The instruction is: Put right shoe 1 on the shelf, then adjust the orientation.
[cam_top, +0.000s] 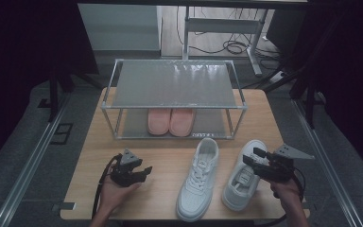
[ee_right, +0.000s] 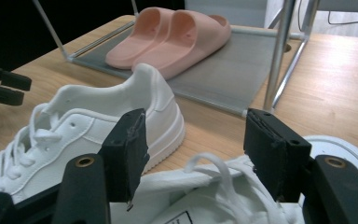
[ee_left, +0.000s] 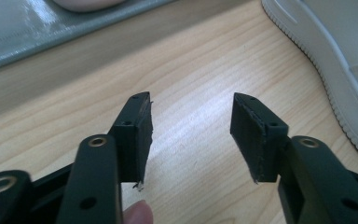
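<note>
Sneakers: two white ones at the near edge of the wooden table (cam_top: 165, 161), toes toward the person. Left sneaker (cam_top: 198, 179) lies mid-table, angled slightly; right sneaker (cam_top: 242, 176) sits just beside it, not clearly touching.

Right gripper (cam_top: 255, 155) hovers over the right sneaker's opening, jaws spread wide, nothing pinched. Right gripper view: laces and tongue of that shoe sit below and between the jaws; cannot tell if the pads touch the shoe. The left sneaker's heel is just beyond.

Left gripper (cam_top: 144, 172) is in the left hand (cam_top: 116, 194) near the table's front-left, well apart from the left sneaker. Left gripper view: jaws wide apart over bare wood, nothing between them; a white sole edge shows at the right of that view.

Farther back: two-tier metal rack (cam_top: 175, 106) with mesh shelves. Pair of pink slippers (cam_top: 171, 121) side by side on the lower shelf. Behind the table: grey floor, desk legs, cables.
</note>
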Motion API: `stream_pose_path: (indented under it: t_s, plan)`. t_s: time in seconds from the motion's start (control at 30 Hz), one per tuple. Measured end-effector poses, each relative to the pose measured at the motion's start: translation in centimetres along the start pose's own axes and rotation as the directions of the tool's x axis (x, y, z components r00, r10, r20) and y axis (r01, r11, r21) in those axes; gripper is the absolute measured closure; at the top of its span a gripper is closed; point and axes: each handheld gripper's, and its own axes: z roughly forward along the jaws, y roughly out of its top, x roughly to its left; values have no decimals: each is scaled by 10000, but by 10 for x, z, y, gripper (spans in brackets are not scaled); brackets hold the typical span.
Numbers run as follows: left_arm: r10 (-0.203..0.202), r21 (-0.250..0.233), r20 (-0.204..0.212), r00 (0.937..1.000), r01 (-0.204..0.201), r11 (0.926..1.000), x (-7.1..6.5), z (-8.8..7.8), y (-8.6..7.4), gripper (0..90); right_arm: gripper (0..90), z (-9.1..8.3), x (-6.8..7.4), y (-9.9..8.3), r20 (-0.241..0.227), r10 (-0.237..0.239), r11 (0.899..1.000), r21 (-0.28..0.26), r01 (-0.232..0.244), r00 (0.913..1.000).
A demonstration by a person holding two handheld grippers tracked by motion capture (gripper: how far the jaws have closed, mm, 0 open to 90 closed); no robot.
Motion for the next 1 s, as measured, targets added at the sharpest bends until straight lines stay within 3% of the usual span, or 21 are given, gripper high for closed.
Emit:
stream_pose_path:
  t_s: [0.3, 0.43, 0.63, 0.67, 0.73, 0.87, 0.97, 1.0]
  plan:
    - [-155, 195, 132, 9998, 152, 9997, 3, 3, 0, 441, 435, 2, 12, 2, -413, -415, 9988, 248, 425, 9983]
    - [-292, 264, 590, 9978, 276, 9993, 3, 5, 1, 433, 533, 2, 21, 1, -835, -695, 9968, 346, 726, 9941]
    - [-344, 159, 462, 9983, 337, 9993, 6, 2, 2, 430, 647, 6, 35, -1, -1555, -1239, 9873, 797, 1375, 9800]
    - [-361, 156, 416, 9985, 355, 9992, 7, 2, 2, 430, 694, 9, 42, -2, -1792, -1440, 9818, 970, 1631, 9732]
    - [-358, 172, 365, 9987, 352, 9992, 8, 3, 2, 430, 717, 10, 45, -3, -1879, -1515, 9798, 1011, 1725, 9704]
    - [-386, 261, 373, 9986, 376, 9990, 8, 6, 4, 432, 821, 13, 60, -5, -2416, -1908, 9658, 1272, 2260, 9514]
    - [-322, 241, 407, 9987, 312, 9992, 8, 7, 4, 433, 847, 13, 66, -6, -2593, -2024, 9612, 1322, 2423, 9444]
    - [-324, 241, 414, 9986, 314, 9992, 7, 8, 5, 432, 867, 13, 74, -7, -2829, -2205, 9537, 1380, 2671, 9335]
